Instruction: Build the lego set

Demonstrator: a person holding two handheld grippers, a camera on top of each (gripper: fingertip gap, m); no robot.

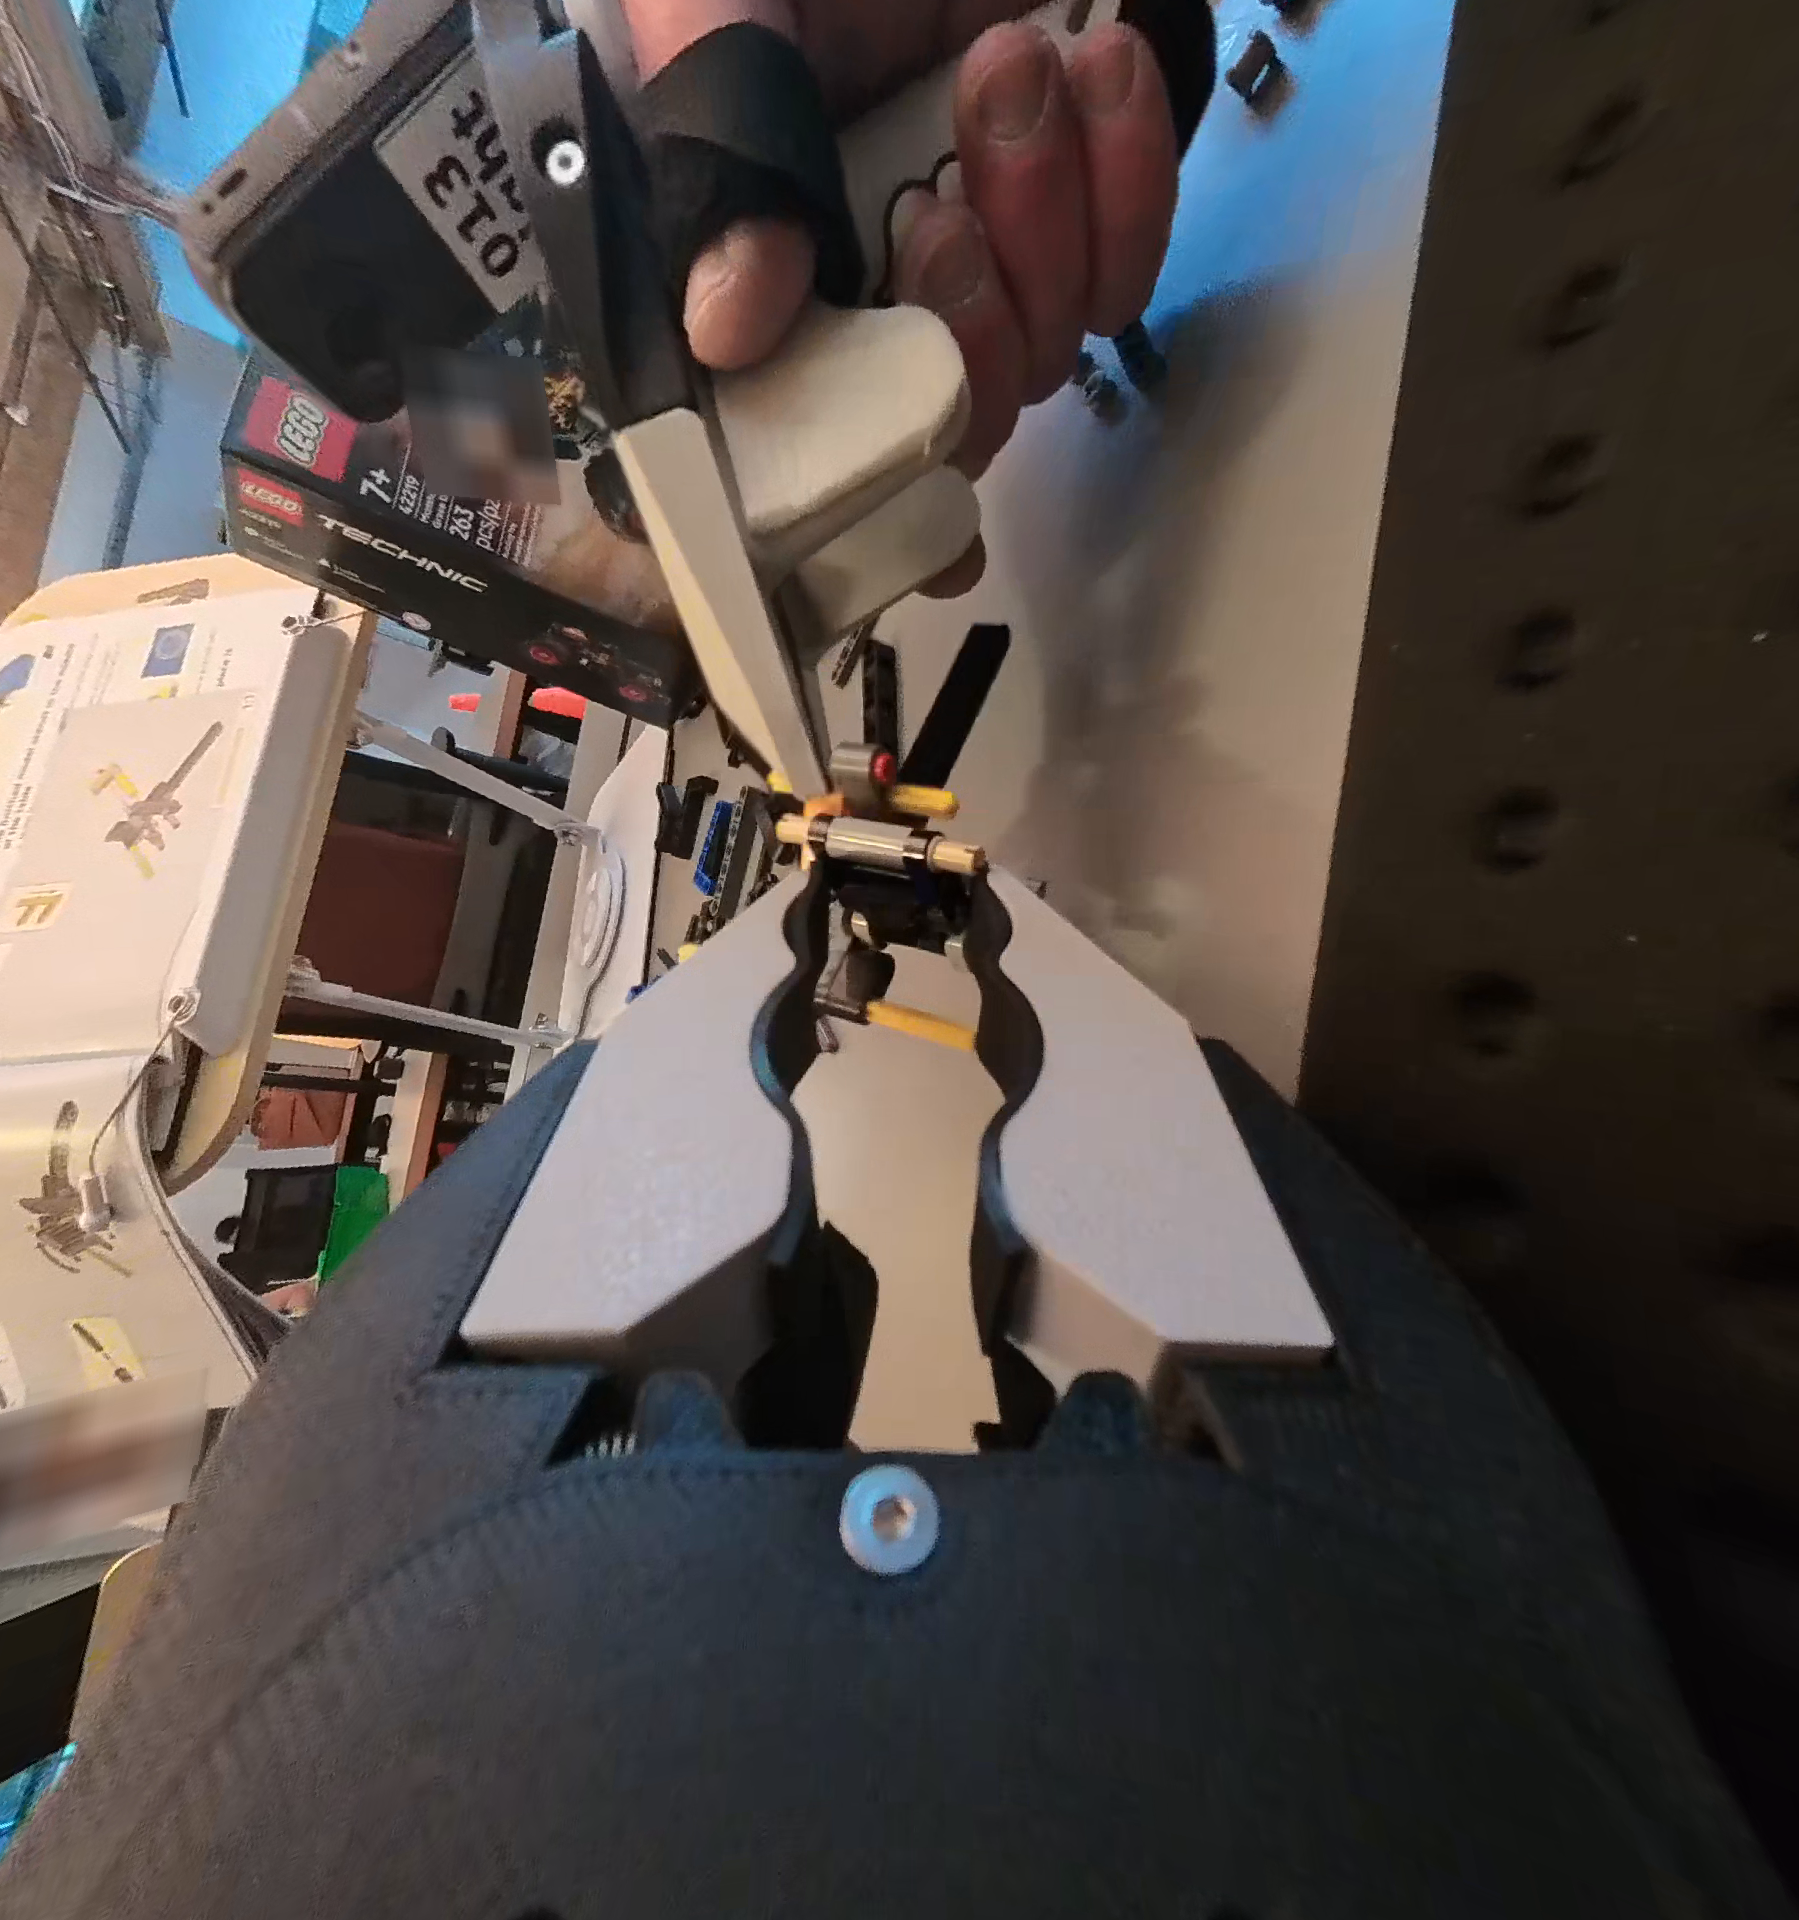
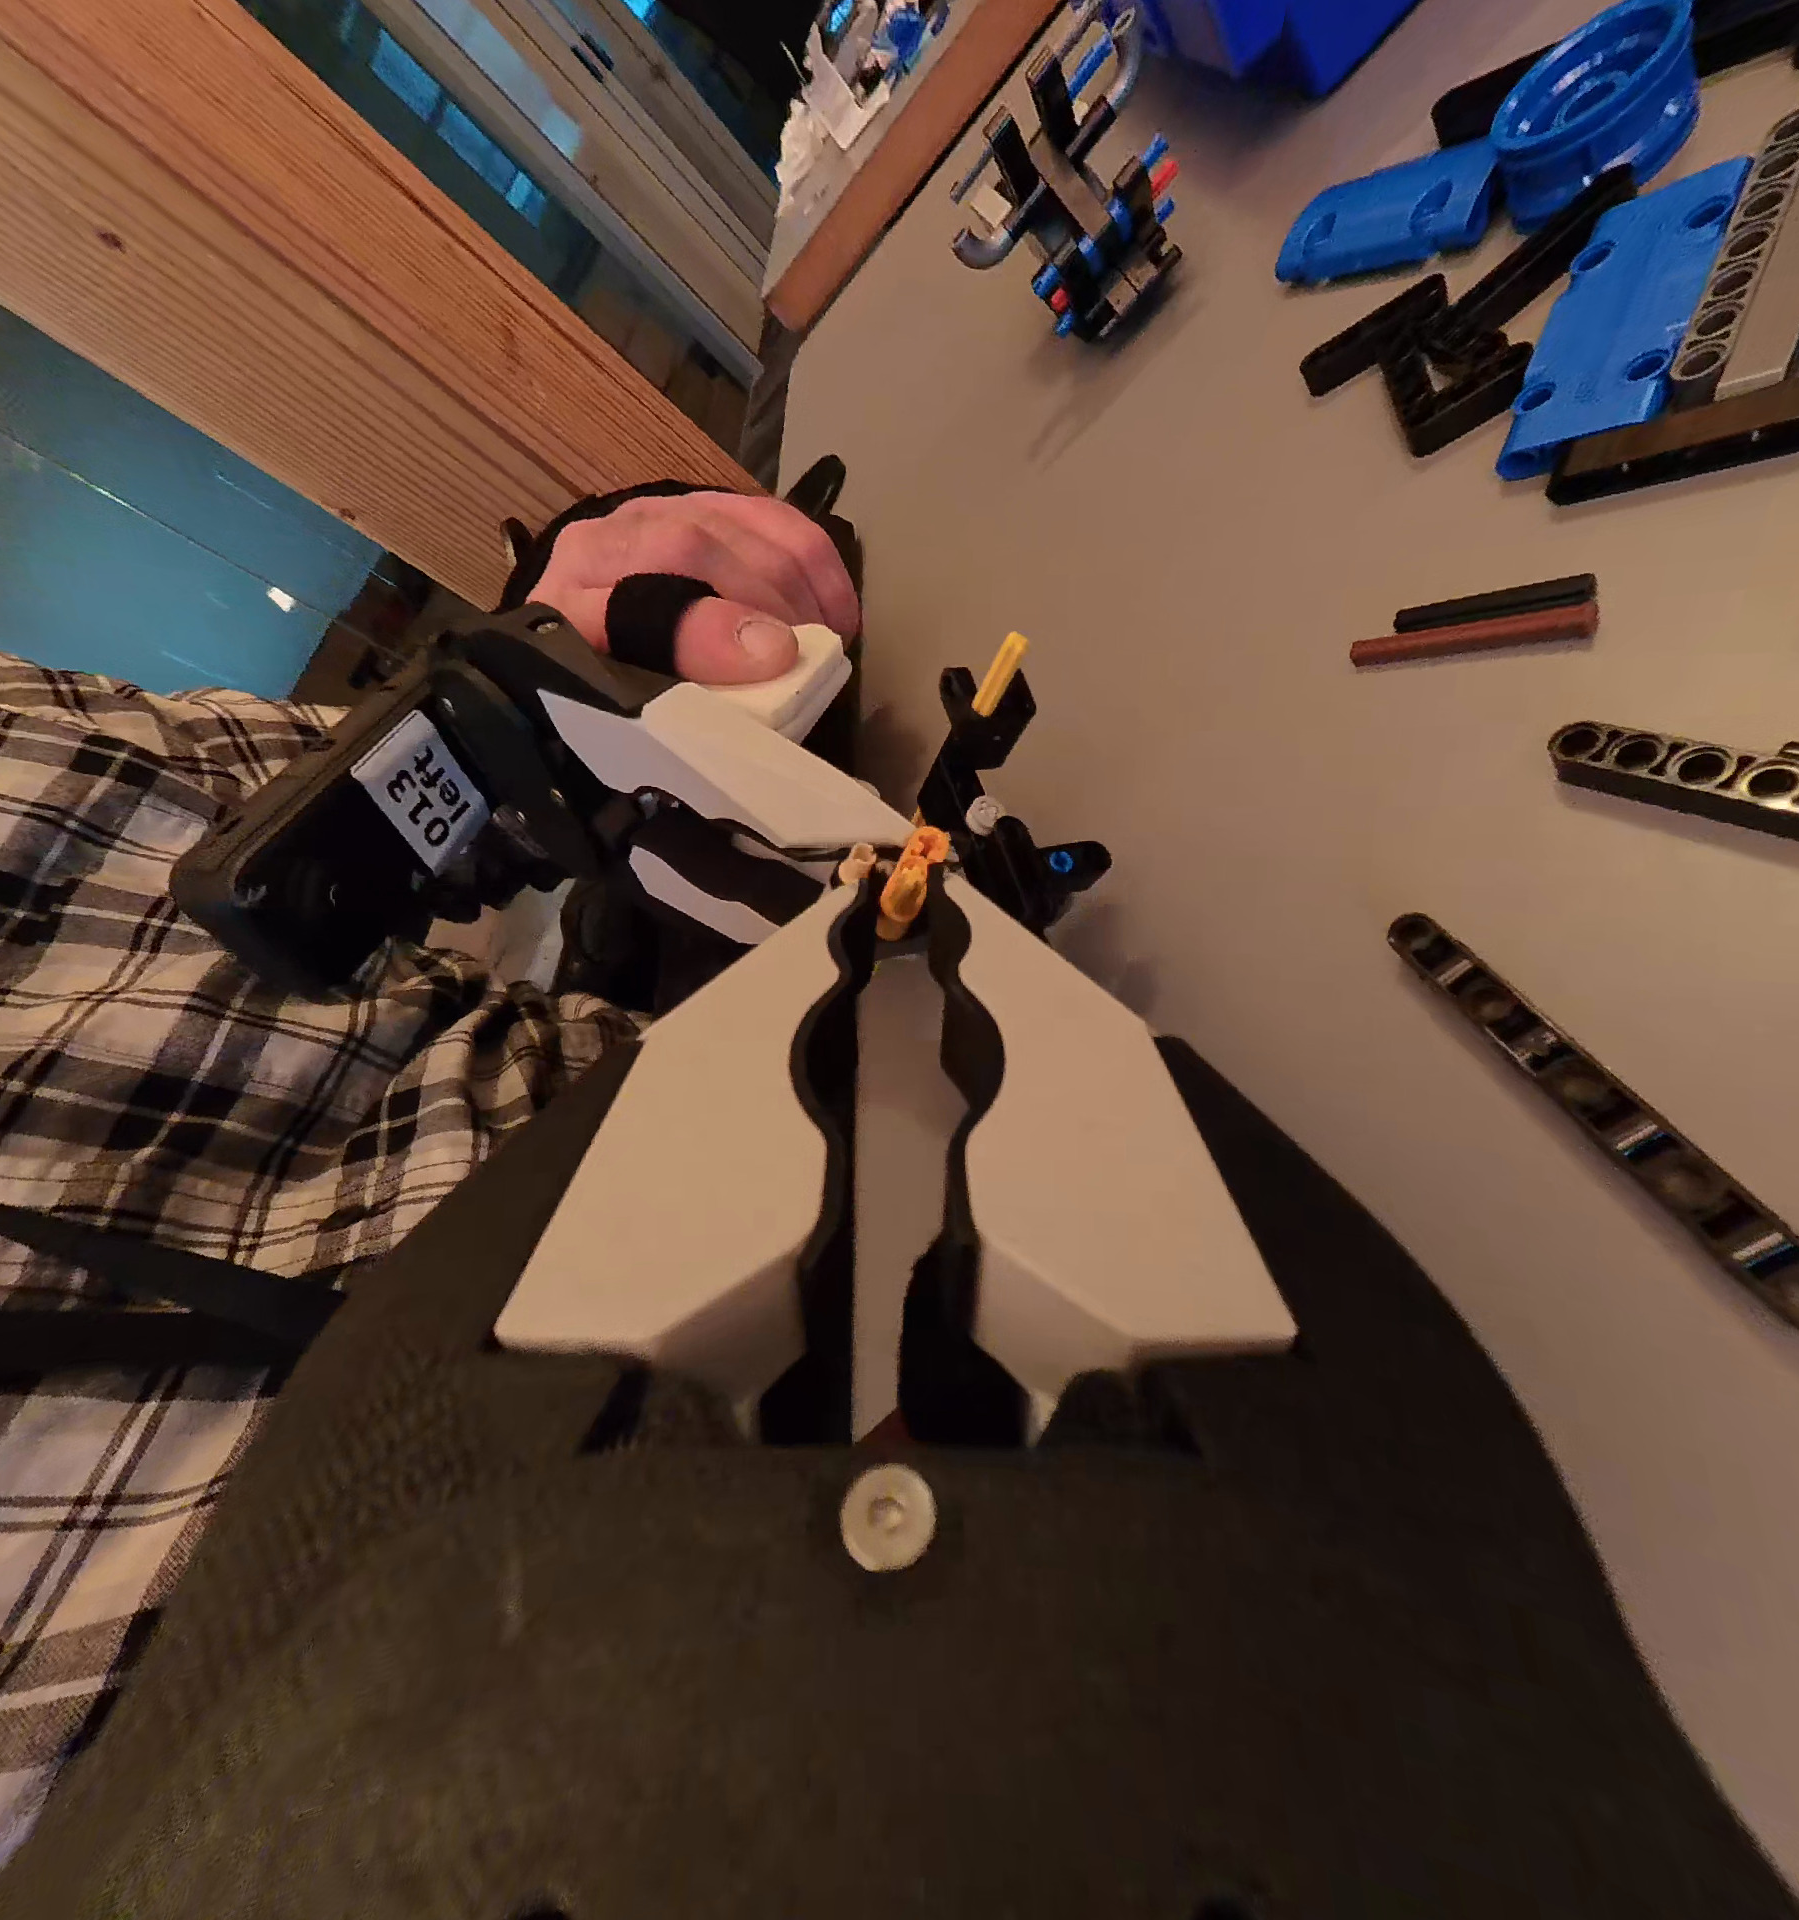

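My left gripper (image 1: 893, 885) is shut on a small Lego assembly (image 1: 890, 840) of black parts, grey connectors and yellow axles, held above the grey table (image 2: 1238, 727). My right gripper (image 2: 897, 896) is shut on a small orange piece (image 2: 910, 871) and holds it against the assembly's near end. In the left wrist view the right gripper (image 1: 810, 774) comes down from above, with the orange piece (image 1: 822, 805) at its tips. In the right wrist view the assembly (image 2: 988, 810) shows a yellow axle (image 2: 1004, 663) sticking up and a blue pin (image 2: 1059, 860).
Loose parts lie on the table: blue panels (image 2: 1622, 312), a blue wheel rim (image 2: 1601, 104), black beams (image 2: 1622, 1122), brown and black axles (image 2: 1477, 629) and a built sub-assembly (image 2: 1082, 229). The Lego box (image 1: 407, 540) and the instruction booklet (image 1: 95, 831) stand to the left. Both grippers' tips are close together, under 4 cm apart. The blue wheel rim (image 2: 1601, 104) is about 20 cm from both grippers' fingertips.
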